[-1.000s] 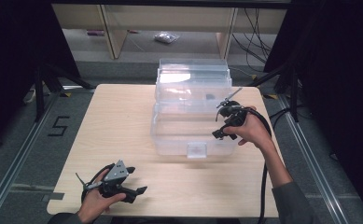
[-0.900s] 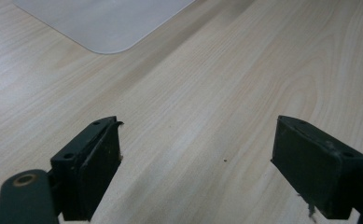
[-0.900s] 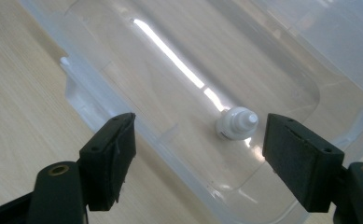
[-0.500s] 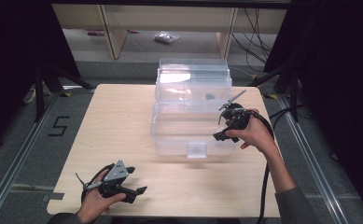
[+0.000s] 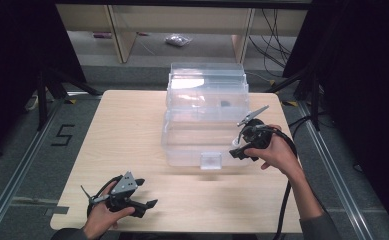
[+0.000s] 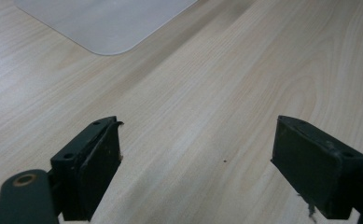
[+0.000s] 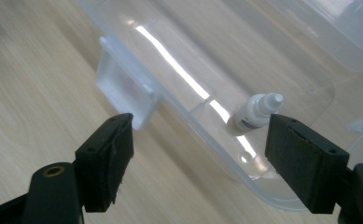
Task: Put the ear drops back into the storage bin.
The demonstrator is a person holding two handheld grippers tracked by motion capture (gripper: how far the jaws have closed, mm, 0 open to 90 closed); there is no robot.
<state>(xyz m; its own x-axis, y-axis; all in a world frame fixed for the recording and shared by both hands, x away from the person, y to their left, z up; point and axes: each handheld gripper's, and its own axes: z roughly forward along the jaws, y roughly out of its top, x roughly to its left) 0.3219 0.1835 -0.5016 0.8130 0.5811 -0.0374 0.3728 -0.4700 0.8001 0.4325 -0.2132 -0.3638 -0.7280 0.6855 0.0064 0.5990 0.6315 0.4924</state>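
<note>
The right gripper (image 5: 238,151) hovers at the front right corner of the clear plastic storage box (image 5: 206,120), which stands in the middle of the table (image 5: 132,130), toward its far side. Its jaws have just been opening; they now stand wide apart and hold nothing. Between them, in the right gripper view, I see the box wall and behind it a small white dropper bottle (image 7: 255,113) lying inside the box. The left gripper (image 5: 141,199) rests low near the front edge of the table, well apart from the box — its jaws are wide open too, with only bare wood between them.

The risk, I think, is the transparent wall. If the right gripper goes straight for the bottle, the jaws will hit the plastic and push the light box across the table. The front latch (image 5: 211,160) sits just beside the gripper and could catch a jaw. Whether the lid is closed I cannot tell for sure; if it is, the bottle cannot be reached before the box is opened.

Beyond the table, a shelf frame (image 5: 122,30) and cables (image 5: 274,30) stay well apart from the work.
</note>
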